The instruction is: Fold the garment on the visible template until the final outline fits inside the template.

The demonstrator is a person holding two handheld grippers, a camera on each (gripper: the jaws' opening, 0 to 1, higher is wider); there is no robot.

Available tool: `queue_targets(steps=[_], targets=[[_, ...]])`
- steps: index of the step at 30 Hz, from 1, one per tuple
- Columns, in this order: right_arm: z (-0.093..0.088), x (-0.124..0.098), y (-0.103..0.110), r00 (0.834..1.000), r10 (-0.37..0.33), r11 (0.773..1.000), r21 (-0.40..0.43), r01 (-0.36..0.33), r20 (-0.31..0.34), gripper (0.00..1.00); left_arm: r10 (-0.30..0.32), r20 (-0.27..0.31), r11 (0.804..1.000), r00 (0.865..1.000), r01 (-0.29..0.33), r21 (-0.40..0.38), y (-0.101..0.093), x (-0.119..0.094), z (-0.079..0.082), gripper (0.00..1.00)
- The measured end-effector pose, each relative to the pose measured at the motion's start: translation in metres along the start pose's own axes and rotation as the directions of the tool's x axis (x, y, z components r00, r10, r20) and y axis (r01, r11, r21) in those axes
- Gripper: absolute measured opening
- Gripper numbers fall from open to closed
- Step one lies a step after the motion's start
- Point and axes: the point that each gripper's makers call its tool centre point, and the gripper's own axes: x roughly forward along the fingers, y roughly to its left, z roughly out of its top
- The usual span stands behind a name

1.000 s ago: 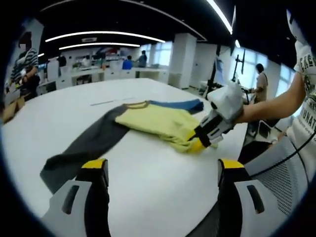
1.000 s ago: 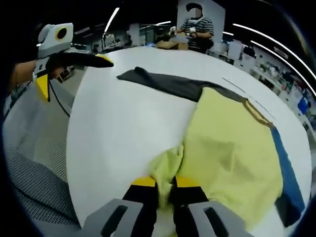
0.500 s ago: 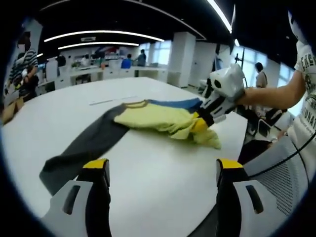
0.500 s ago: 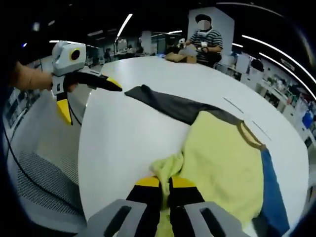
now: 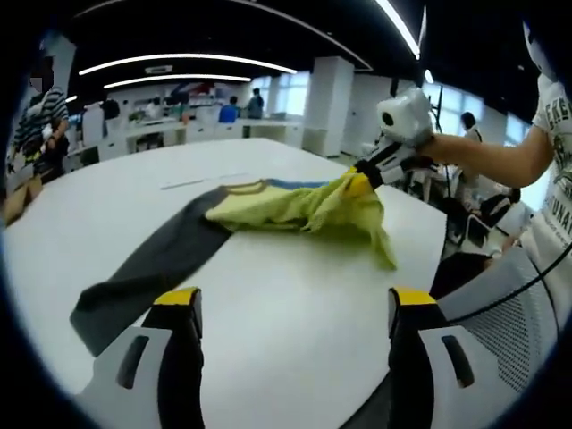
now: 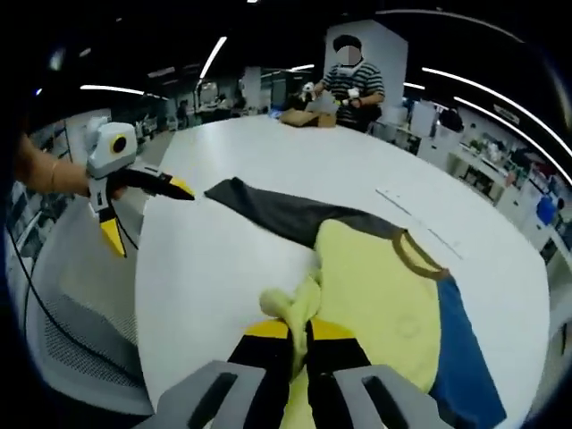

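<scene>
Left gripper view: low, back at the counter [image 5: 268, 304] edge, facing across the garment [image 5: 277, 210] toward the right tool [image 5: 360, 183]. Right gripper view: close above the same garment [image 6: 375, 295], facing back toward the left tool [image 6: 143, 206]. Shared: garment and counter top.

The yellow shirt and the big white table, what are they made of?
The yellow shirt looks like soft knit cloth, probably cotton: it droops and wrinkles where the right gripper pinches and lifts it. Its finish is matte. The white table looks hard and smooth, maybe laminate or painted board, with a faint sheen; its exact material cannot be told.
</scene>
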Motion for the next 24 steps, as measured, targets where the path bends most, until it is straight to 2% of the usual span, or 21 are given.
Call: queue_targets(steps=[9,24], targets=[[-0.008,-0.006,-0.037,0.998,-0.065,0.996,0.054,0.065,-0.005,0.01,0.003,-0.004,1.000,1.000,-0.003,-0.006,0.002,0.001,0.000,0.78],[-0.043,0.006,-0.088,0.983,-0.154,0.986,0.055,0.160,-0.094,0.00,0.013,-0.017,0.999,1.000,-0.014,-0.031,0.008,0.003,-0.002,0.71]])
